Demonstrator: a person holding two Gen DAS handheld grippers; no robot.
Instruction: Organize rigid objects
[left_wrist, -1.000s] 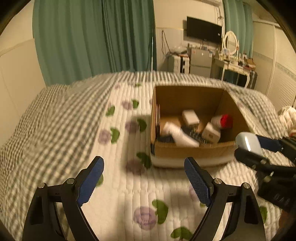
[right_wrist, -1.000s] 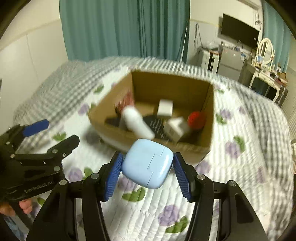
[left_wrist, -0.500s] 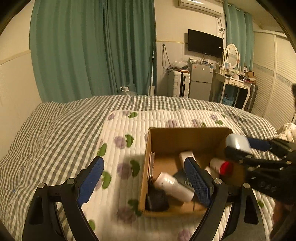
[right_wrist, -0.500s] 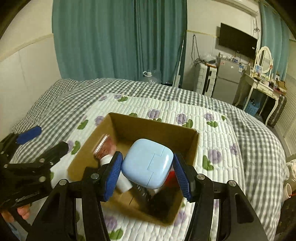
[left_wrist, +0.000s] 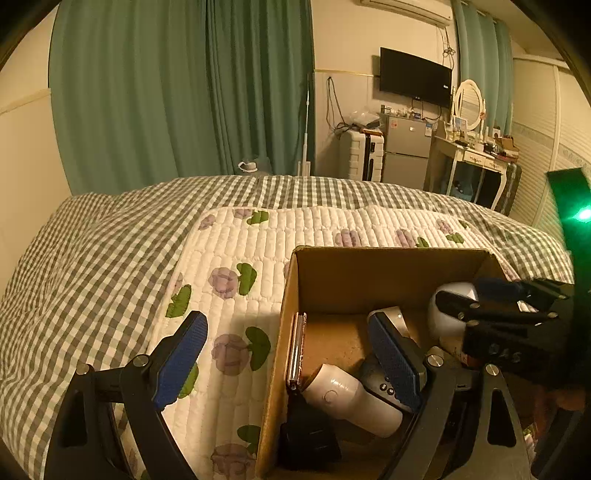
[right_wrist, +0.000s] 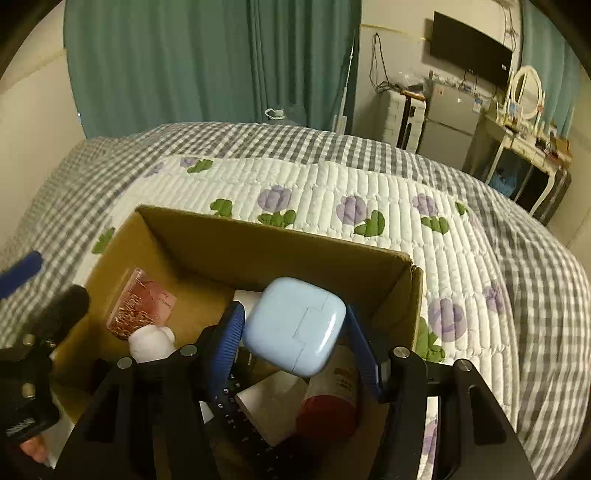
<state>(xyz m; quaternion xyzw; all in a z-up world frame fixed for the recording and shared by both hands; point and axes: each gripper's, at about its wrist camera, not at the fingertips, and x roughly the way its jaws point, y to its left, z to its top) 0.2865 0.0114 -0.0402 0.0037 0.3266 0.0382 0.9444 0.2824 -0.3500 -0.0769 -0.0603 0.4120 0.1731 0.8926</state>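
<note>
An open cardboard box (right_wrist: 258, 240) sits on the quilted bed. My right gripper (right_wrist: 295, 343) is shut on a pale blue rounded case (right_wrist: 295, 332) and holds it over the inside of the box. Below it lie a red-capped bottle (right_wrist: 328, 406), a white carton (right_wrist: 273, 402), a white bottle (right_wrist: 151, 341) and a pink packet (right_wrist: 142, 306). My left gripper (left_wrist: 288, 365) is open and empty, straddling the box's left wall (left_wrist: 284, 314). The right gripper with the case (left_wrist: 448, 306) shows at the right of the left wrist view.
A white floral quilt (left_wrist: 229, 258) lies over a grey checked blanket (left_wrist: 74, 258). Green curtains, a television, a small fridge and a dressing table stand at the back of the room. A black remote (left_wrist: 384, 384) lies in the box.
Both grippers moved forward toward the box. The right gripper carried the blue case from in front of the box to over its inside. The left gripper now straddles the box's left wall.
</note>
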